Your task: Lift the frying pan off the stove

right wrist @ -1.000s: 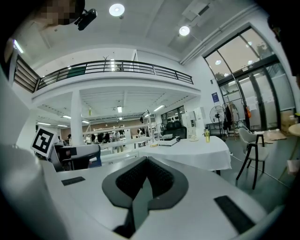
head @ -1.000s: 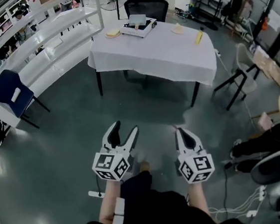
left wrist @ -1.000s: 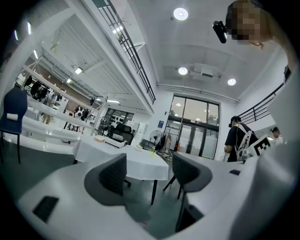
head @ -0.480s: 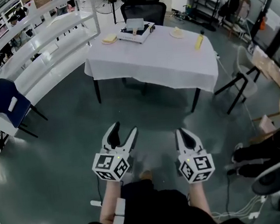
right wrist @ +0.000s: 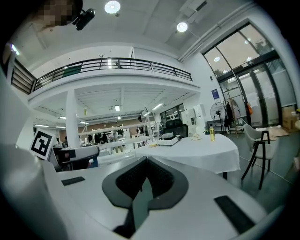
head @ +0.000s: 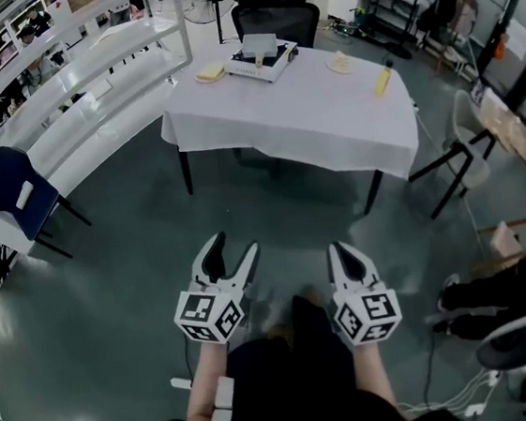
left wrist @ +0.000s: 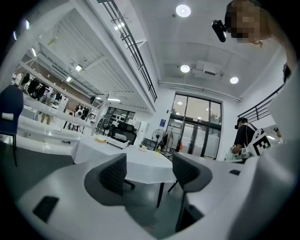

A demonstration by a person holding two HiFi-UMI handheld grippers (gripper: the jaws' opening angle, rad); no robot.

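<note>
Left gripper (head: 233, 247), jaws apart, and right gripper (head: 343, 252), jaws together, both empty, are carried low, apparently for walking. The stove (head: 262, 57) sits well ahead on the worktop (head: 313, 109); frying pan indistinct there.

White-clothed counter (head: 308, 110) dead ahead on the grey floor (head: 108, 260), slim yellow bottle (head: 383, 77) near its right edge, blue padded chair (head: 0, 178) off left.
</note>
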